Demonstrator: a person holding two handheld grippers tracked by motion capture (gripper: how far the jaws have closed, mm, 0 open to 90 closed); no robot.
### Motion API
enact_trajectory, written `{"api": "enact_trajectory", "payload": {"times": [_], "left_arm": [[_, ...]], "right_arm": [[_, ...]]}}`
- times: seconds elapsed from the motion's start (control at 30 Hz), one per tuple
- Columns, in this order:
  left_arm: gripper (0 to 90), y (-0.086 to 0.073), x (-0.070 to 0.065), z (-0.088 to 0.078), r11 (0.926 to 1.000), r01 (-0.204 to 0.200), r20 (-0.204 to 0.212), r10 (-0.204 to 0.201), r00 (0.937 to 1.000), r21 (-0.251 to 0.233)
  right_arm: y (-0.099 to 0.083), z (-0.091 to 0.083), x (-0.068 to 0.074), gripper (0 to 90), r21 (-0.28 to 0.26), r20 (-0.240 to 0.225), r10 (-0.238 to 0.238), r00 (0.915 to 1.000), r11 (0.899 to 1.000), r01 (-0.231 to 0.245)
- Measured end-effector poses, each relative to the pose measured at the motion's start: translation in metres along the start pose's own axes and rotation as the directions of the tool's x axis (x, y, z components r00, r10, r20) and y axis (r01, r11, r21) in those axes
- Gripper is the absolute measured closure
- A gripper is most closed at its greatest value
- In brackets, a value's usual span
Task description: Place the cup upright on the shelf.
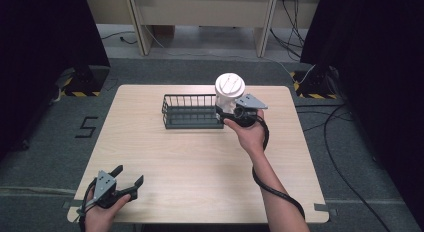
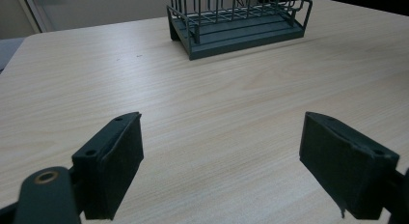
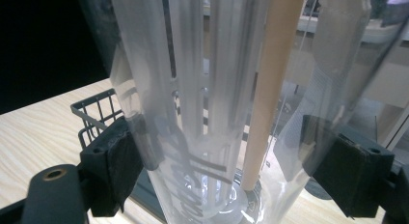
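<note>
I have the right gripper (image 1: 231,113) clenched on a clear tumbler (image 3: 226,103) with a white lid (image 1: 230,85); in the right gripper view both pads press the transparent wall low on the body, one on each side, so the cup sits squarely between the jaws and stands upright above them; a low grip of this kind leaves the upper body and lid free, which I judge suits lowering it into something. In the high view the tumbler is at the right end of the dark wire basket (image 1: 192,112), which stands at the far middle of the wooden table (image 1: 200,162); I cannot tell whether the cup's base is touching the table or raised just off it, nor whether it is inside the basket's end or just beside it. The left gripper (image 1: 122,182) rests near the front left corner of the table, jaws spread wide and holding nothing; I judge it is parked there to stay clear of the working arm; the basket lies well apart from it, ahead in the left gripper view.
</note>
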State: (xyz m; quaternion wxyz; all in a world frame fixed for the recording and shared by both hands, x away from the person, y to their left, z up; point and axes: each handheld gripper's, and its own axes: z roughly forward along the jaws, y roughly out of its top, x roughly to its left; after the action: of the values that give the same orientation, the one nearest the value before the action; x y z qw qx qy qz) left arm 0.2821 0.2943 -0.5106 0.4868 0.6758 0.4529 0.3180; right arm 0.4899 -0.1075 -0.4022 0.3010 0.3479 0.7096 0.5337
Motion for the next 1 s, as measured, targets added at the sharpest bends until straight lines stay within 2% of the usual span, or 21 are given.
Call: {"api": "enact_trajectory", "payload": {"times": [0.47, 0.67, 1.0], "left_arm": [[14.9, 0.0, 0.0, 0.0, 1.0, 0.003, 0.002, -0.003, 1.0, -0.003], [14.9, 0.0, 0.0, 0.0, 1.0, 0.002, 0.004, -0.002, 1.0, -0.003], [14.9, 0.0, 0.0, 0.0, 1.0, 0.004, 0.005, -0.004, 1.0, -0.004]], "right_arm": [[0.004, 0.011, 0.002, 18.9, 0.011, -0.003, 0.004, 1.0, 1.0, -0.004], [0.006, 0.013, 0.004, 19.0, 0.017, -0.004, -0.01, 0.9999, 1.0, 0.01], [0.016, 0.022, 0.005, 19.0, 0.017, -0.011, -0.013, 0.9998, 1.0, 0.013]]}}
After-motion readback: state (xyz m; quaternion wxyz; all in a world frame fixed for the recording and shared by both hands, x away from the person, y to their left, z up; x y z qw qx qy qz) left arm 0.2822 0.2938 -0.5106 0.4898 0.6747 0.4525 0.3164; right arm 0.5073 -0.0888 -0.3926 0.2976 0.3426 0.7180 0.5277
